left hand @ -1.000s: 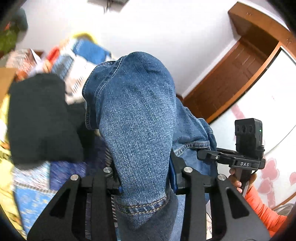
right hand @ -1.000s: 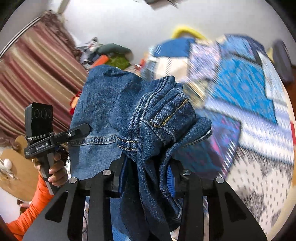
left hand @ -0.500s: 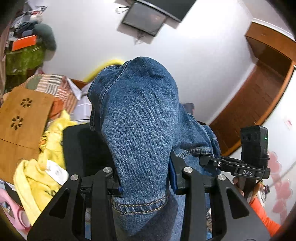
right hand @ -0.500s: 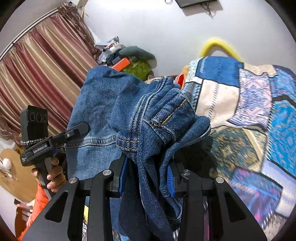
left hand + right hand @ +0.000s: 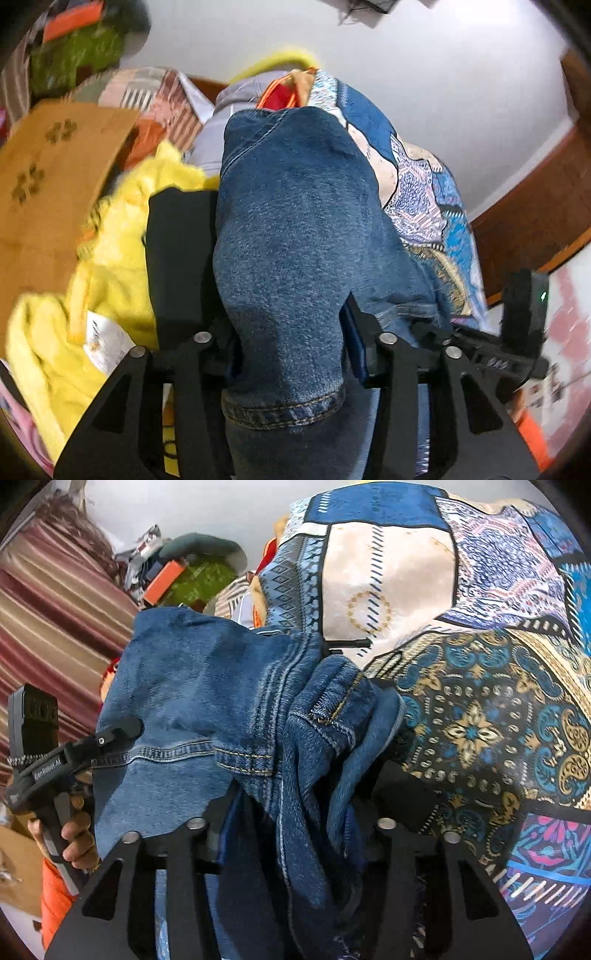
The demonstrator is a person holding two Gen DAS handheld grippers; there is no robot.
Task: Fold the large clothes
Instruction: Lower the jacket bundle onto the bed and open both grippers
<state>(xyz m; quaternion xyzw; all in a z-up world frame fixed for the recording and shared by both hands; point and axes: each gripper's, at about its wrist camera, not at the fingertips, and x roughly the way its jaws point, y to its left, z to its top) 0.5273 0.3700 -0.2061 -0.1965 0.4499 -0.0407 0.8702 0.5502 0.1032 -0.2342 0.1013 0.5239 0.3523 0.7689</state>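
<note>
Both hand-held grippers, left [image 5: 288,354] and right [image 5: 291,834], are opening around the jeans [image 5: 295,240], lowered toward the bed [image 5: 480,701], so release looks underway.

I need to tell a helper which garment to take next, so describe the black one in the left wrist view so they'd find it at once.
Start at the patchwork bedspread, then the blue jeans draped in front of the camera. The black garment lies just left of the jeans, squeezed between them and the crumpled yellow garment. It is the only plain, dark, flat-lying piece there.
</note>
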